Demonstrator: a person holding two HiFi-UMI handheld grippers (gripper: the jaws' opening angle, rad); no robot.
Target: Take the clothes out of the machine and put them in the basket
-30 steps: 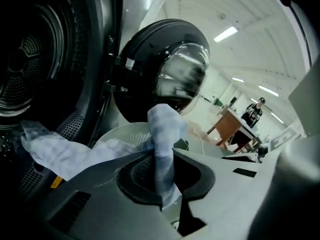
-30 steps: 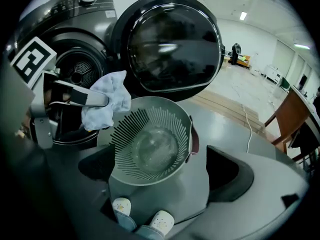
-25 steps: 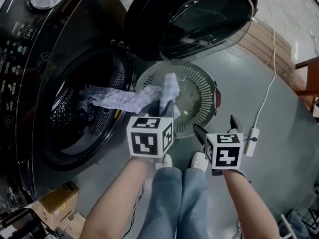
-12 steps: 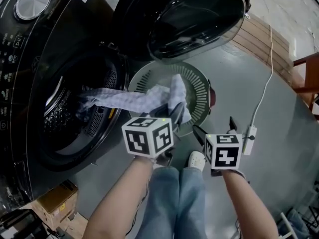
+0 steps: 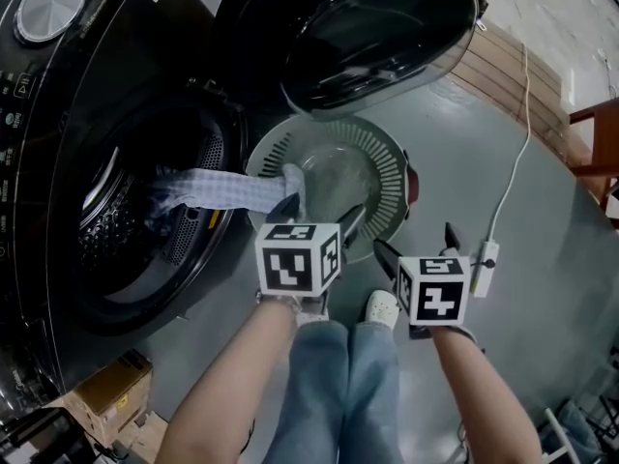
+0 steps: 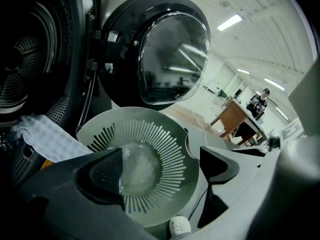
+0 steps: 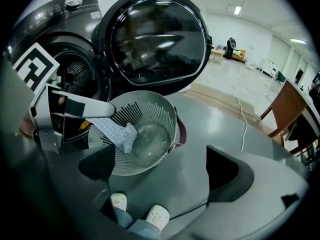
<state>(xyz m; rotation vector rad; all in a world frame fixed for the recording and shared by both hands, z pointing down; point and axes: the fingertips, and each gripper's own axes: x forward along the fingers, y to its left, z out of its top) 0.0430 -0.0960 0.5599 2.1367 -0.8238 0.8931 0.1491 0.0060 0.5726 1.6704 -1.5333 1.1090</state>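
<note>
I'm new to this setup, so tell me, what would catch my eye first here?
A pale checked cloth stretches from the washer drum into the slatted basket. Behind the basket stands the big round door, open. The left gripper, jaws just opened and empty, hovers over the basket.

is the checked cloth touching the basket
Touching. The right gripper view shows the checked cloth draped in over the rim of the basket, its end lying on the slotted inner wall.
</note>
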